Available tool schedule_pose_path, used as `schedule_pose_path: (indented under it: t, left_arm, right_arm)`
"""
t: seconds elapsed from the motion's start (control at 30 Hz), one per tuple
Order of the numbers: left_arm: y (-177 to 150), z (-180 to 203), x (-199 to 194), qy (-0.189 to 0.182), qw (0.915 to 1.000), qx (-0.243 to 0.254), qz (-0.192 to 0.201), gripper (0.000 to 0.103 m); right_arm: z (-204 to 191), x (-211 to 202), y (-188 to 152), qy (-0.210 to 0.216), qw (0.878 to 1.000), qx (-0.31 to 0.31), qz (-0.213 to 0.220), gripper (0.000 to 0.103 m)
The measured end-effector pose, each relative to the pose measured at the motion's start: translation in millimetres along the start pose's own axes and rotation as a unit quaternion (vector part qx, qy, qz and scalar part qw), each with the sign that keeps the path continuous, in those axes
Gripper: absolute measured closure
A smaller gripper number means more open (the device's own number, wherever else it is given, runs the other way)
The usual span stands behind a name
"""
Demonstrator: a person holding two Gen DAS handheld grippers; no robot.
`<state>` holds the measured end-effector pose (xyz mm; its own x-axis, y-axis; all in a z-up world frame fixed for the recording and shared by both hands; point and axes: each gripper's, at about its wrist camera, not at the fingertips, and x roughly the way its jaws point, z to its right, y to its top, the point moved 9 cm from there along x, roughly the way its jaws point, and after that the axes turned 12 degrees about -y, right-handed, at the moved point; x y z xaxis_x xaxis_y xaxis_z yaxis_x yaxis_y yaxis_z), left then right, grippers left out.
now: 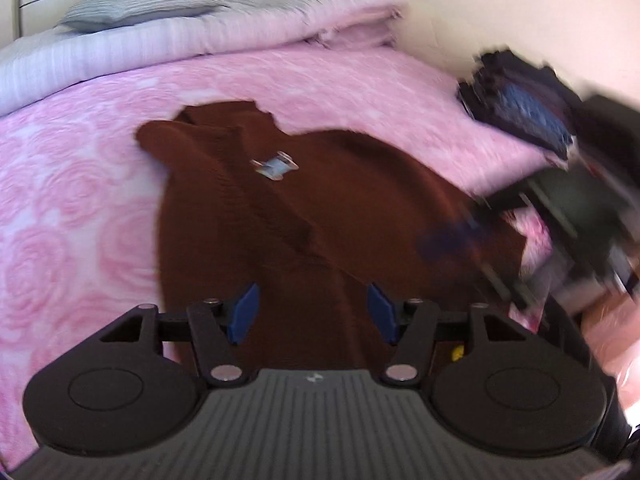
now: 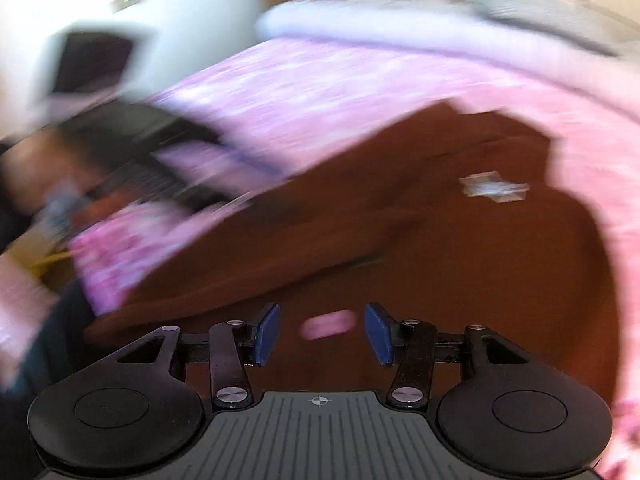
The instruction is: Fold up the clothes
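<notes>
A dark brown knitted sweater (image 1: 304, 208) lay spread on the bed's pink rose-patterned cover (image 1: 72, 184). The left claw (image 1: 313, 316) was wide and held nothing. The right claw (image 2: 322, 334) was wide too, just above the sweater.

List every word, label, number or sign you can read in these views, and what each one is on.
No text can be read.
Tag on the brown sweater: print too blurred to read.
Left gripper body: small pale mark, too small to read.
Right gripper body: a crosshair symbol, no letters.
</notes>
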<state>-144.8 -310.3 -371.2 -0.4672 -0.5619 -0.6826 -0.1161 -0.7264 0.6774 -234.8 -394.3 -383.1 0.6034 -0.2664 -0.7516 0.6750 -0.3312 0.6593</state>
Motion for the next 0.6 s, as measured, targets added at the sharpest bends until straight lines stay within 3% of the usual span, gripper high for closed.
schedule_pose_path:
  t: [0.03, 0.13, 0.23, 0.27, 0.3, 0.37, 0.47, 0.53, 0.6]
  left_arm:
    - [-3.3, 5.8, 9.3, 0.013, 0.9997, 0.017, -0.011, 0.045]
    - [-15.2, 11.1, 37.5, 0.068, 0.9947, 0.06, -0.049, 0.048]
    - [-21.1, 2.3, 44.4, 0.098, 0.9912, 0.071, -0.052, 0.063]
    - [-23.0, -0.6, 46.3, 0.108, 0.9899, 0.075, -0.053, 0.073]
    - [-22.4, -3.6, 44.0, 0.111, 0.9903, 0.068, -0.048, 0.085]
    - [-21.9, -7.5, 39.2, 0.112, 0.9909, 0.063, -0.037, 0.094]
    - [-24.9, -10.8, 34.1, 0.099, 0.9936, 0.052, -0.018, 0.096]
    - [-26.8, -15.7, 25.4, 0.089, 0.9956, 0.031, 0.003, 0.096]
    - [-28.0, -23.2, 10.7, 0.081, 0.9962, 0.002, 0.032, 0.097]
  right_arm:
    - [15.2, 11.0, 7.0, -0.007, 1.0, 0.014, 0.003, 0.052]
    - [48.4, 37.8, 28.0, 0.022, 0.997, 0.078, 0.012, 0.052]
    - [62.0, 69.2, 56.1, 0.049, 0.991, 0.123, 0.016, 0.052]
    - [64.6, 80.7, 66.3, 0.052, 0.99, 0.13, 0.015, 0.052]
    - [69.0, 90.6, 76.8, 0.055, 0.989, 0.138, 0.015, 0.052]
    - [81.0, 109.6, 95.3, 0.062, 0.984, 0.169, 0.015, 0.052]
    - [92.8, 140.4, 115.3, 0.078, 0.972, 0.223, 0.006, 0.052]
    - [96.6, 155.6, 125.9, 0.088, 0.964, 0.251, -0.005, 0.101]
    - [87.9, 154.9, 143.8, 0.082, 0.969, 0.235, 0.005, 0.102]
